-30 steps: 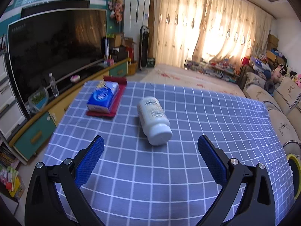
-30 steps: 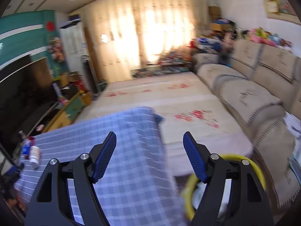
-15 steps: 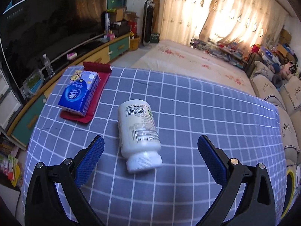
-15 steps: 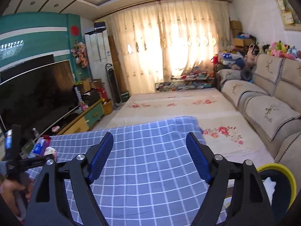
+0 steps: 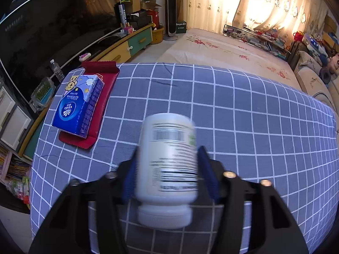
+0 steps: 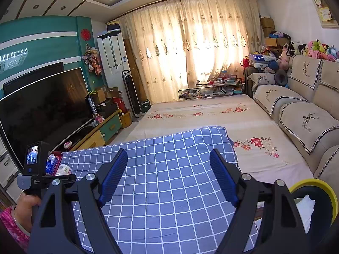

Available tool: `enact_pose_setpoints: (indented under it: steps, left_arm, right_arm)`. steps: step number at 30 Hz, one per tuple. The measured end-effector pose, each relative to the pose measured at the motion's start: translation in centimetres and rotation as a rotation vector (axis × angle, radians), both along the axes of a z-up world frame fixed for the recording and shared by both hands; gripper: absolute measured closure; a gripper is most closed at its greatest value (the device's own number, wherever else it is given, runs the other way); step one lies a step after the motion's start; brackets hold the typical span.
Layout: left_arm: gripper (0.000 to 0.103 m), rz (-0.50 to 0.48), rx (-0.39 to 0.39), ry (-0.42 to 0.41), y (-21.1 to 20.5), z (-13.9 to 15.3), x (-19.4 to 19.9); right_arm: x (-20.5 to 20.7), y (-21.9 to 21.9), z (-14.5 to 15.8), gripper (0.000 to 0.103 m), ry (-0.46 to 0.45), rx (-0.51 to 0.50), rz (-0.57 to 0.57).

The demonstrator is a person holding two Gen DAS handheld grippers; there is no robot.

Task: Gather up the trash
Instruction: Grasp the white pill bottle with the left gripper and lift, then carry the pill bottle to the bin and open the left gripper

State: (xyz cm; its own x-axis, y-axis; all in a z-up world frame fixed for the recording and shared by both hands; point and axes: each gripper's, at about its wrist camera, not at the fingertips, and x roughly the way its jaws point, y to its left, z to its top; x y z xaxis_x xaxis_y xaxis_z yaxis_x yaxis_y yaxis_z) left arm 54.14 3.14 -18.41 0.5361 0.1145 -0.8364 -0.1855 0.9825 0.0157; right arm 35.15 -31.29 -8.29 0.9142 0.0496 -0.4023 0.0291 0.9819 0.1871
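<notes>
A white plastic bottle with a printed label lies on the blue checked tablecloth, cap toward me and blurred. My left gripper is closing its jaws around the bottle's body, and both blue pads touch its sides. In the right wrist view the same bottle shows small at far left, beside the hand holding the left tool. My right gripper hovers open over the cloth with nothing between its fingers.
A blue tissue pack rests on a red wrapper at the table's far left. A yellow-rimmed bin with something white inside stands off the table's right. Beyond are a TV cabinet, floor mats and a sofa.
My left gripper moved forward and down over the bottle, and its wide-open jaws came in against the bottle's sides. The right gripper swung left toward the table, then held still.
</notes>
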Motion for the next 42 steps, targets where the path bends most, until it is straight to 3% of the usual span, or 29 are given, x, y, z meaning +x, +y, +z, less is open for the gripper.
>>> enact_pose_setpoints:
  steps: [4, 11, 18, 22, 25, 28, 35, 42]
  left_arm:
    - [0.056, -0.058, 0.01, -0.023, -1.0, 0.7, -1.2]
    - [0.056, -0.224, -0.004, -0.085, -6.1, 3.4, -7.8]
    - [0.056, -0.483, -0.006, -0.105, -16.2, 5.3, -15.5]
    - [0.056, -0.618, -0.016, -0.103, -22.4, 5.8, -18.1]
    - [0.056, -0.713, -0.028, -0.102, -27.3, 6.4, -19.5]
    - [0.056, -0.805, -0.032, -0.098, -31.7, 6.8, -20.5]
    - [0.056, -1.018, -0.069, -0.059, -43.0, 6.9, -22.0]
    - [0.056, -1.125, -0.068, 0.066, -53.2, 3.3, -22.3]
  right_arm:
    - [0.1, 0.1, -0.1, 0.028, 0.01, -0.007, -0.008]
    - [1.0, -0.8, -0.5, 0.027, 0.073, -0.039, -0.047]
    - [1.2, -3.1, -0.4, 0.027, 0.111, -0.055, -0.108]
    - [0.2, -6.8, 0.7, 0.028, 0.102, -0.002, -0.169]
    - [-3.2, -11.0, 2.2, 0.027, 0.043, 0.089, -0.257]
    - [-9.2, -15.4, 3.3, 0.02, -0.033, 0.073, -0.413]
    - [-20.3, -23.9, 1.3, 0.019, -0.048, 0.073, -0.666]
    - [-24.3, -27.4, -0.4, 0.019, -0.024, 0.083, -0.731]
